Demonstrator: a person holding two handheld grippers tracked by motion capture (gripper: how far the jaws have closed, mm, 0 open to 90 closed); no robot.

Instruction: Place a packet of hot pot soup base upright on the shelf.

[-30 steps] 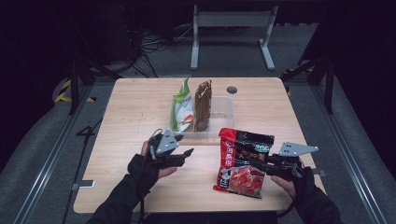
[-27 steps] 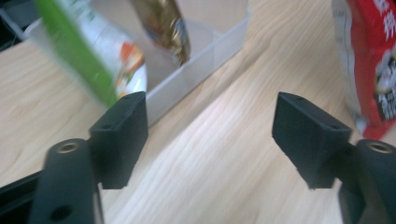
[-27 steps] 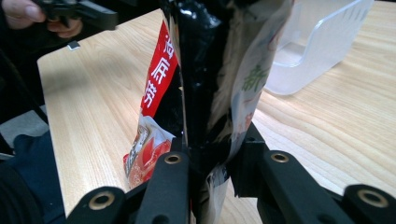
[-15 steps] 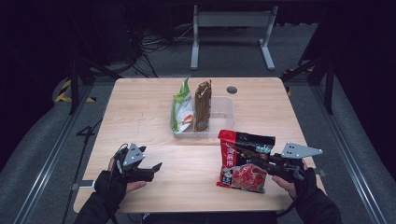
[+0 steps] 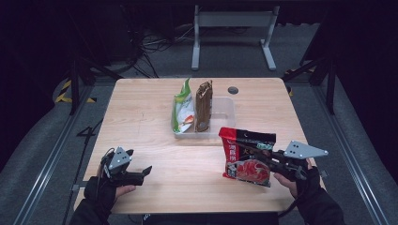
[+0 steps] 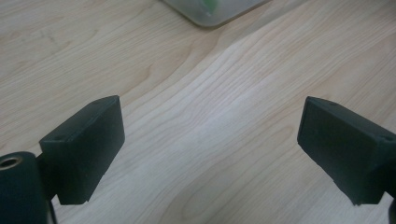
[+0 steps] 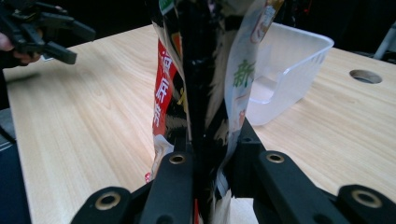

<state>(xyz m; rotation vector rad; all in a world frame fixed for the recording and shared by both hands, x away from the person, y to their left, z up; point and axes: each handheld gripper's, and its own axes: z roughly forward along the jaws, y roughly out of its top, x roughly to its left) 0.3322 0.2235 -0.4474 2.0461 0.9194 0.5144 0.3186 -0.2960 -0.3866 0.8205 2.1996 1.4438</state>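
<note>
Table [image 5: 155, 117] brightly lit, surroundings dark; close foreground soft and blurred.

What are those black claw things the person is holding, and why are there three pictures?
They are grippers: hand tools with two black jaws that pinch things, a bit like tongs. A person holds one in each hand at a wooden table. One camera looks down from above. The other two ride on the grippers and look along their jaws.

From above, the left gripper is near the table's front edge. Its jaws have just been opening, and its own view shows them wide apart over bare wood with nothing between them.

The right gripper is shut on a red and black packet; its own view shows the packet pinched up close.

Farther back stands a clear tub with a green packet and a brown packet upright in it.
</note>
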